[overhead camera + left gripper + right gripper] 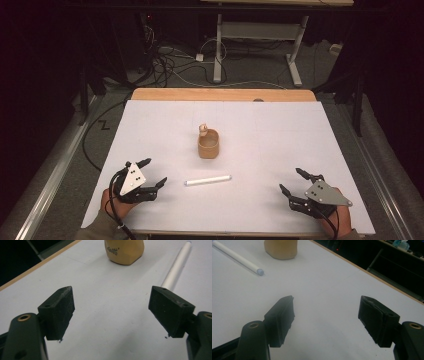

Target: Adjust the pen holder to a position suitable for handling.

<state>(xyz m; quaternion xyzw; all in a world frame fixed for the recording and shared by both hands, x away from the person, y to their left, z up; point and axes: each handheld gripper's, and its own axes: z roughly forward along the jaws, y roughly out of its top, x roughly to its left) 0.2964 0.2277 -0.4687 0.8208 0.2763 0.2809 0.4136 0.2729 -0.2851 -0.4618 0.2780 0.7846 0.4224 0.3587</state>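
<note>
Hands gripping two grippers at the near edge of the white table (pixel 150 125), forearms coming in from the bottom of the high view. Left gripper (pixel 155 173) resting low at the near left, jaws standing wide apart and grasping nothing, pads (pixel 58 311) hanging over bare white surface in the left gripper view. Right gripper (pixel 291 180) sitting at the near right, well apart from the left one, jaws likewise released and empty, fingers (pixel 280 318) showing over bare table in the right gripper view. Lying between the two grippers and a little farther in, white rod (pixel 207 180), flat on the table, closer to the left gripper, touching neither. Standing beyond the rod near the table middle, tan cup (pixel 208 145), upright, with small tan piece (pixel 202 130) just behind its far rim. Running along the far side, wooden edge (pixel 222 94) of the table.
</note>
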